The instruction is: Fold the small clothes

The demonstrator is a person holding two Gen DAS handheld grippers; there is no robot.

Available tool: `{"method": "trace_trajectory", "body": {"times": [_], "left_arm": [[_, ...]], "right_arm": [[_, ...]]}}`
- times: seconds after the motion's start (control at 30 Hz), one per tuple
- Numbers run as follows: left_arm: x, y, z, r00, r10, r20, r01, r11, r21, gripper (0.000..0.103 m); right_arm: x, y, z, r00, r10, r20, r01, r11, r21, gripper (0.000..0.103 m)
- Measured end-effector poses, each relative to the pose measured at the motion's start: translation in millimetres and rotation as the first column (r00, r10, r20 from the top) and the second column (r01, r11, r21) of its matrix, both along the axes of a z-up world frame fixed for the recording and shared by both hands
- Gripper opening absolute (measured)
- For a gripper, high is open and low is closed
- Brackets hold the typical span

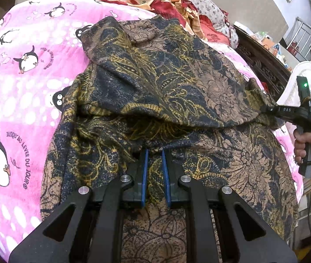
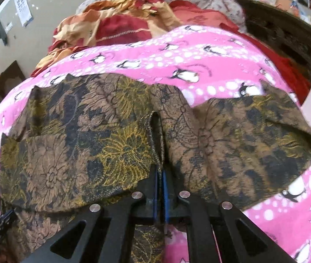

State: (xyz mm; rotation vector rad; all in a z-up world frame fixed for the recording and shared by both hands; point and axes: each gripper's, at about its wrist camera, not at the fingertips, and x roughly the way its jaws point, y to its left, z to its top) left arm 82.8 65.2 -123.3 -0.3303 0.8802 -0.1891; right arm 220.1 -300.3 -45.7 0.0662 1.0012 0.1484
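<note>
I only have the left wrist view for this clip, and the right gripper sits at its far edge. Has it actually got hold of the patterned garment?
Observer: Yes. In the right wrist view, the right gripper is shut on a raised ridge of the patterned garment.
Operator: Is that ridge mid-cloth or near an edge?
Observer: Near an edge. The pink penguin blanket shows bare just below and to the right of the gripper.

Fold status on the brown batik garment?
Done: the brown-and-gold floral patterned garment lies on the pink penguin blanket, upper part doubled over. In hand: right gripper pinches a fabric edge; left gripper is open over the cloth. Left: finishing the remaining folds and flattening.
</note>
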Motion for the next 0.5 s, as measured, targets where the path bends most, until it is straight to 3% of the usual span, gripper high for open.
{"method": "trace_trajectory", "body": {"times": [0.1,0.23,0.37,0.43,0.5], "left_arm": [[1.1,1.3,0.1,1.0,0.0,-0.006,0.0,1.0,-0.01,0.012],[-1.5,3.0,15.0,1.0,0.01,-0.016,-0.011,1.0,-0.003,0.012],[-7.1,10.2,59.0,0.993,0.061,0.099,-0.064,0.997,0.032,0.012],[17.6,16.7,79.0,0.986,0.105,0.128,-0.115,0.991,0.073,0.012],[54.8,21.5,80.1,0.985,0.143,0.098,-0.153,0.983,0.105,0.012]], "right_arm": [[1.4,5.1,-8.7,0.999,0.027,-0.017,-0.028,0.999,-0.019,0.004],[-7.0,-4.6,0.7,1.0,0.013,0.001,-0.013,0.998,0.058,0.004],[-33.6,-8.7,22.1,0.996,0.047,0.082,-0.054,0.995,0.086,0.004],[-43.1,-4.8,27.6,0.99,0.081,0.119,-0.093,0.99,0.105,0.004],[-43.4,4.3,25.4,0.987,0.103,0.127,-0.116,0.988,0.103,0.004]]}}
